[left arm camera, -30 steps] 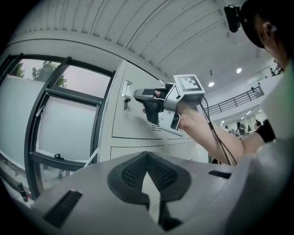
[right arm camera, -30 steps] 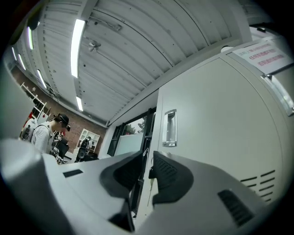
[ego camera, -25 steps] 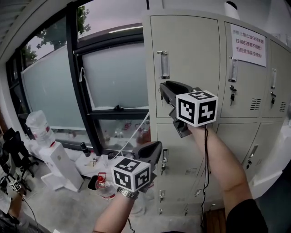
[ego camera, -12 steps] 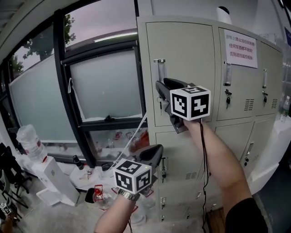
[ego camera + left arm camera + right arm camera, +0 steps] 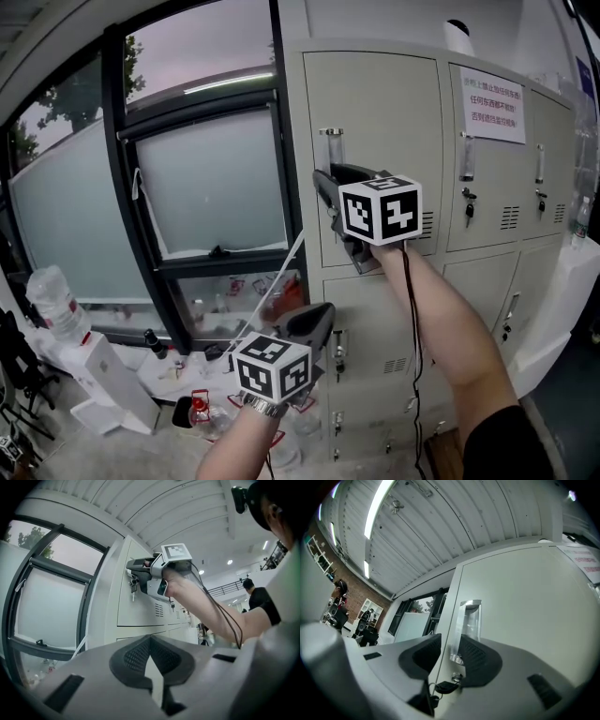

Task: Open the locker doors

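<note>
A bank of grey lockers fills the right of the head view. The top left door (image 5: 384,112) has a clear upright handle (image 5: 331,146) near its left edge. My right gripper (image 5: 325,184) is raised to that handle. In the right gripper view its jaws (image 5: 449,657) stand open and have just been opening, with the handle's (image 5: 467,620) lower end between them, clear of the left pad. A key (image 5: 446,686) sticks in the lock just below. My left gripper (image 5: 322,316) is lower, before the lower door (image 5: 380,314), shut on nothing (image 5: 150,641).
A tall dark-framed window (image 5: 216,178) adjoins the lockers on the left. Below it are a water bottle (image 5: 54,302) on a white dispenser and floor clutter (image 5: 197,405). Further doors with keys (image 5: 469,197) and a paper notice (image 5: 499,111) lie to the right. A person (image 5: 255,597) stands far off.
My right gripper has crept up closer to the handle of the top left door. The left gripper has barely shifted. The head view has swung slightly.
</note>
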`<state>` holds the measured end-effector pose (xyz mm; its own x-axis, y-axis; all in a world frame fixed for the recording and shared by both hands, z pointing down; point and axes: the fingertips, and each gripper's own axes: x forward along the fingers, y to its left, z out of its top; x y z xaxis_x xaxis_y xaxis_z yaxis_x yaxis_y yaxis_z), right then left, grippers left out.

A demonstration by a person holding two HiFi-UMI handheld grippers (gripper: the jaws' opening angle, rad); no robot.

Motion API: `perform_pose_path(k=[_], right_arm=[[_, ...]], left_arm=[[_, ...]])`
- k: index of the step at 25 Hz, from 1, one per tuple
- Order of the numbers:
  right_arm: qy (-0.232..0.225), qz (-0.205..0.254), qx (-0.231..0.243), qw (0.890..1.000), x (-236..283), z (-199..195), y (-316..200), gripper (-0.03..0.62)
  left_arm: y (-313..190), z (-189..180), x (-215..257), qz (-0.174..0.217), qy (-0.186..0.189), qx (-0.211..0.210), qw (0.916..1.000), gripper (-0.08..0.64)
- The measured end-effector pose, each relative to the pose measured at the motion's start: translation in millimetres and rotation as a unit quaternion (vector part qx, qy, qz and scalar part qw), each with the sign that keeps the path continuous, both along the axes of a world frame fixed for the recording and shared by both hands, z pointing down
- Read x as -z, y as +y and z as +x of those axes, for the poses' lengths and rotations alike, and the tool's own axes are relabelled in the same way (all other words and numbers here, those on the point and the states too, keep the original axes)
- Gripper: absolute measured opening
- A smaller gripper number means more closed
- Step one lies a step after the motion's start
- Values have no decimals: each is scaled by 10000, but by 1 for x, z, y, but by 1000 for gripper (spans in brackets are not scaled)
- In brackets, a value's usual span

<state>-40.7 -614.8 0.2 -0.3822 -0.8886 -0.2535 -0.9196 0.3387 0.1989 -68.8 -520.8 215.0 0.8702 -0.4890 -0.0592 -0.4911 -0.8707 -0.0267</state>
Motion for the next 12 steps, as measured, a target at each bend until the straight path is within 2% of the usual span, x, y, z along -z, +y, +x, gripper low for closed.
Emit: perform_pose_path(k=[12], right_arm=[[86,-112,-582,9982,8,0,-4,125]], left_arm=[[2,-6,0,12,26,-145,9999,-3]])
